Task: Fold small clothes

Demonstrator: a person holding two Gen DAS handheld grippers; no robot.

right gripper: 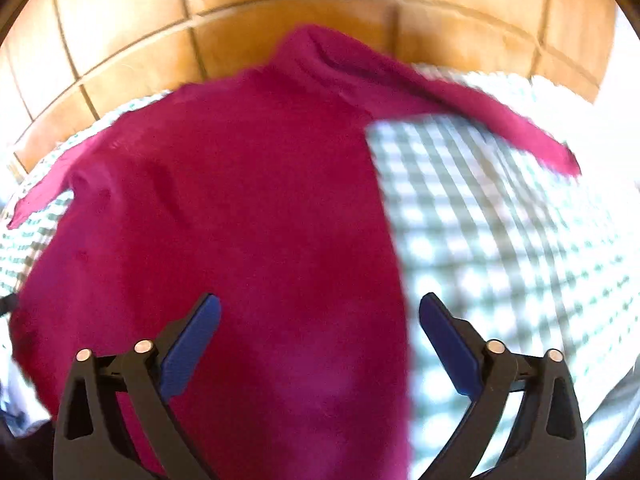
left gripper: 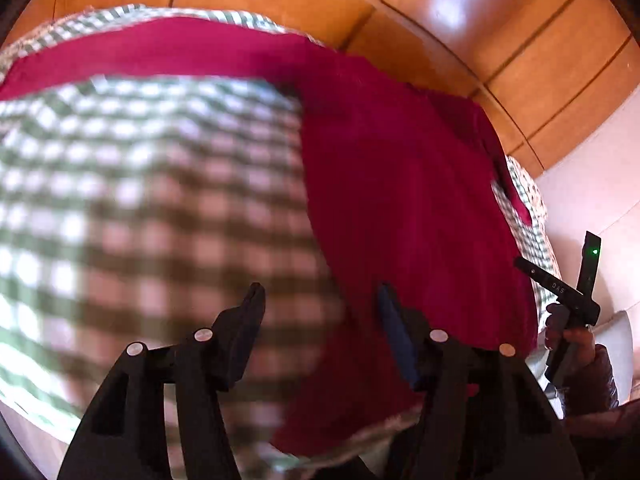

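Observation:
A magenta long-sleeved top (left gripper: 408,200) lies spread flat on a green-and-white checked cloth (left gripper: 140,200). One sleeve runs along the far edge to the left. My left gripper (left gripper: 320,300) is open and empty, low over the garment's left edge, one finger over the checks, the other over the top. In the right wrist view the top (right gripper: 240,220) fills the middle, a sleeve (right gripper: 500,120) stretching right. My right gripper (right gripper: 318,312) is open and empty above the garment's lower right edge. The right gripper's handle (left gripper: 572,296) shows at the left wrist view's right edge.
The checked cloth (right gripper: 500,240) covers a table. Beyond it is an orange tiled floor (left gripper: 500,40), also visible in the right wrist view (right gripper: 160,40). A white surface (left gripper: 600,200) stands at the right of the table.

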